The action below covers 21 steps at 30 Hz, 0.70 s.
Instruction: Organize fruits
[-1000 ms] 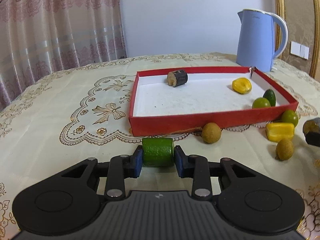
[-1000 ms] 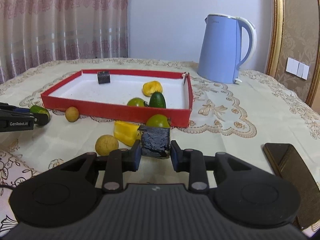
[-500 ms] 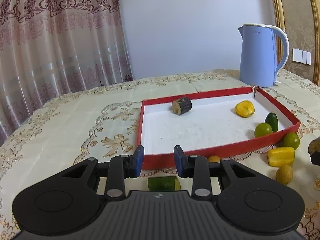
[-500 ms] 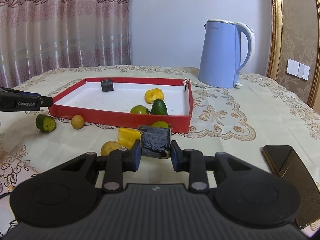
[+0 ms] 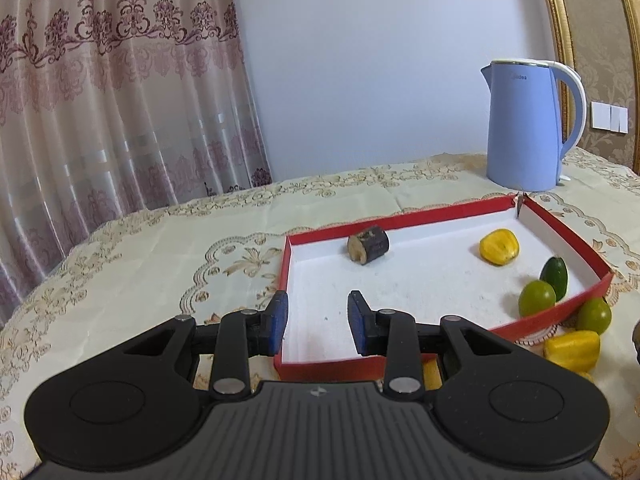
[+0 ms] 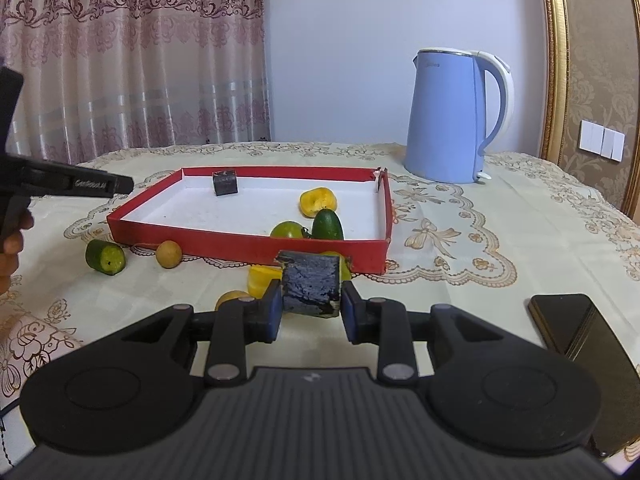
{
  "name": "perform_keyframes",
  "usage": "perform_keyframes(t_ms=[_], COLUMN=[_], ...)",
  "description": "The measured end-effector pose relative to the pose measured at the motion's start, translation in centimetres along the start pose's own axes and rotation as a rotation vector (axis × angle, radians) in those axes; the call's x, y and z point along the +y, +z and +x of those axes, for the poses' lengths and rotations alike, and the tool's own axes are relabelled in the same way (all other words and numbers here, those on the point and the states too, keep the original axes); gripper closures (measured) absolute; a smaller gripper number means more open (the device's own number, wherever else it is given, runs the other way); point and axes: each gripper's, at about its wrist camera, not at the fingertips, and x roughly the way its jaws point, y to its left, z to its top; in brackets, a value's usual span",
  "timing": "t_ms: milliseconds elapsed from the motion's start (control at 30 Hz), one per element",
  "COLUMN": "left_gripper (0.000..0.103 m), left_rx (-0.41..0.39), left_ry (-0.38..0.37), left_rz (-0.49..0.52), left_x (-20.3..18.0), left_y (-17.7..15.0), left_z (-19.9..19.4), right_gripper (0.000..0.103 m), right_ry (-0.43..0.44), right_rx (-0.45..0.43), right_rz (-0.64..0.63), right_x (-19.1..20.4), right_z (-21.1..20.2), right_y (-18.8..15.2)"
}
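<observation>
I keep my right gripper (image 6: 310, 312) clamped on the dark chunk (image 6: 311, 288) for the red tray (image 6: 248, 246), while my left gripper (image 5: 318, 320) hangs empty, jaws at their narrowest.

You have a matt red cardboard tray (image 6: 256, 242) on an embroidered cloth (image 6: 460, 264). Far right, the kettle (image 6: 448, 120) looks smooth plastic. Your right gripper (image 6: 311, 312), matt black plastic, pinches a rough, dark chunk (image 6: 310, 288). The phone (image 6: 576, 328) looks glossy.
</observation>
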Motion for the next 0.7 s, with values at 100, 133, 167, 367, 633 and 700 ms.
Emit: perform_keyframes(t_ms=[100, 133, 167, 367, 633, 700], left_gripper=[0.071, 0.071, 0.071, 0.071, 0.071, 0.071], left_rx=[-0.001, -0.001, -0.001, 0.007, 0.033, 0.042], left_ry=[0.002, 0.003, 0.006, 0.013, 0.029, 0.035], left_rz=[0.005, 0.008, 0.009, 0.011, 0.017, 0.021], left_x=[-0.3, -0.3, -0.4, -0.9, -1.4, -1.6], left_y=[0.4, 0.5, 0.7, 1.5, 2.3, 2.4], left_z=[0.5, 0.6, 0.8, 2.3, 4.8, 5.6], right_gripper=[0.075, 0.075, 0.075, 0.075, 0.075, 0.075], right_ry=[0.003, 0.003, 0.003, 0.009, 0.012, 0.012], right_rx=[0.001, 0.002, 0.002, -0.001, -0.001, 0.0], right_rz=[0.002, 0.002, 0.002, 0.004, 0.009, 0.009], right_x=[-0.1, -0.1, -0.1, -0.2, -0.4, -0.4], right_z=[0.0, 0.0, 0.0, 0.0, 0.0, 0.0], right_y=[-0.1, -0.1, -0.1, 0.0, 0.0, 0.0])
